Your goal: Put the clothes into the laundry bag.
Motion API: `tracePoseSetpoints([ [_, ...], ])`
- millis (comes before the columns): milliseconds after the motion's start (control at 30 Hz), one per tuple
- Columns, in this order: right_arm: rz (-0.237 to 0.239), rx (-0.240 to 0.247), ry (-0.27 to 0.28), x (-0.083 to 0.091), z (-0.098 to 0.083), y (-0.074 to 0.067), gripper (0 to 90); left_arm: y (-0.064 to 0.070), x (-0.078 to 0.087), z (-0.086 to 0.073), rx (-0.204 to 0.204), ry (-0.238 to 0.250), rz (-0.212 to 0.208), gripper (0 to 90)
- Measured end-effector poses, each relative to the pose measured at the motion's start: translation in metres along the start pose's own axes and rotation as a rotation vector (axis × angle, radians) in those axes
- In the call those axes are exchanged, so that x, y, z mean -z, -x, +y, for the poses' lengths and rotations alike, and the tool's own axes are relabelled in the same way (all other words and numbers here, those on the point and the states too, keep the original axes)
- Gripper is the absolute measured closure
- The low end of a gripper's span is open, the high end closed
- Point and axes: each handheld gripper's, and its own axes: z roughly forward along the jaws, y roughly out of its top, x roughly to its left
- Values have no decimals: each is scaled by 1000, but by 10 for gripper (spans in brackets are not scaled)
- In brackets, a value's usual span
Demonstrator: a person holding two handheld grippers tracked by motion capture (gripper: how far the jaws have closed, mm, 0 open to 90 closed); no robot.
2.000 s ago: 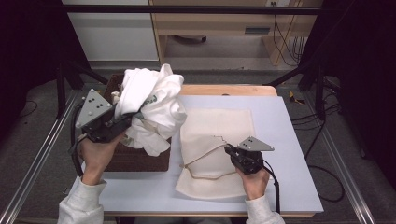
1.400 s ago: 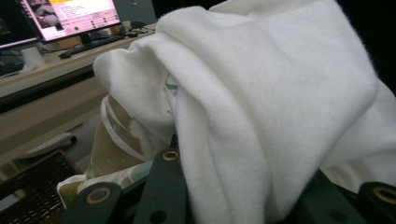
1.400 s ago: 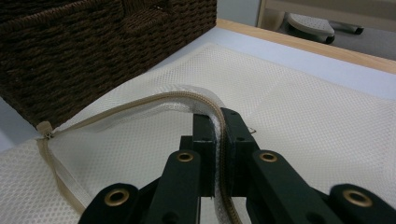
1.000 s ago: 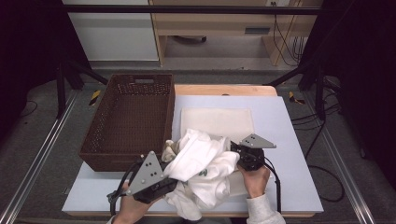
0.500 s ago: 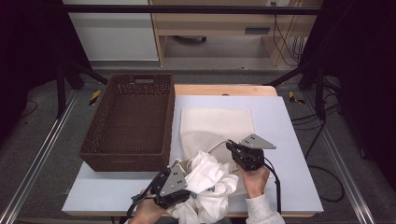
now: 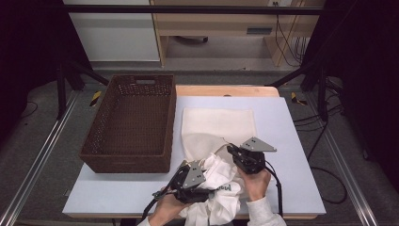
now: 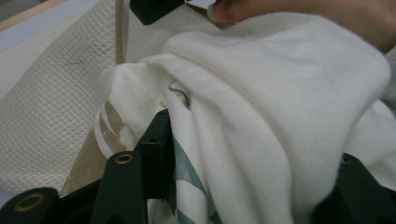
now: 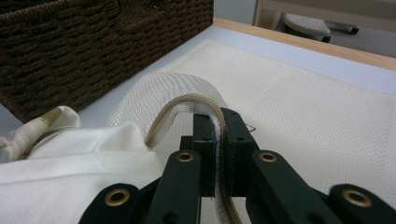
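The right gripper is clamped on the zippered edge of the mesh laundry bag, which lies just right of the wicker basket. The left gripper grips a white garment bunched at the bag's near end.

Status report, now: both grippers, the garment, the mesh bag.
Left gripper clamped on white garment at table's near edge. Right gripper pinching mesh bag zipper edge, holding it lifted. Wicker basket left of the bag, nothing blocking.
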Motion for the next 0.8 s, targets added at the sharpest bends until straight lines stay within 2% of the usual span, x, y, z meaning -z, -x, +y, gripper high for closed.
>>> tracePoseSetpoints([
  [33, 1, 2, 1, 0, 0, 0, 858, -1, 0, 1, 17, 6, -8, 548],
  [67, 1, 2, 2, 0, 0, 0, 858, 0, 0, 3, 14, 8, -3, 619],
  [167, 1, 1, 5, 0, 0, -2, 858, 5, 0, 9, -26, 37, 29, 723],
  [267, 5, 1, 14, 0, 1, -3, 859, 12, -2, 21, -79, 56, 32, 734],
  [333, 3, 4, 22, 1, 1, -3, 859, 15, -8, 27, -93, 72, 29, 733],
  [400, -7, 1, 31, 4, 2, -1, 860, 13, -16, 28, -92, 49, 18, 729],
  [433, -5, -6, 35, 5, 2, 0, 860, 12, -23, 27, -86, 19, 15, 725],
  [467, 3, -17, 40, 6, 2, 1, 860, 9, -29, 25, -88, -20, 13, 717],
  [500, 9, -17, 46, 7, 2, 2, 859, 7, -36, 22, -74, -42, -1, 705],
  [567, 12, -5, 49, 8, 3, -1, 860, 5, -44, 18, -40, -47, -19, 679],
  [667, 12, 7, 55, 8, 4, -4, 860, 9, -44, 17, -75, -45, -3, 620],
  [700, 10, 7, 53, 8, 4, -4, 860, 10, -41, 16, -77, -34, -2, 579],
  [800, 4, 4, 44, 8, 2, -1, 859, 6, -28, 17, -37, -9, 20, 366],
])
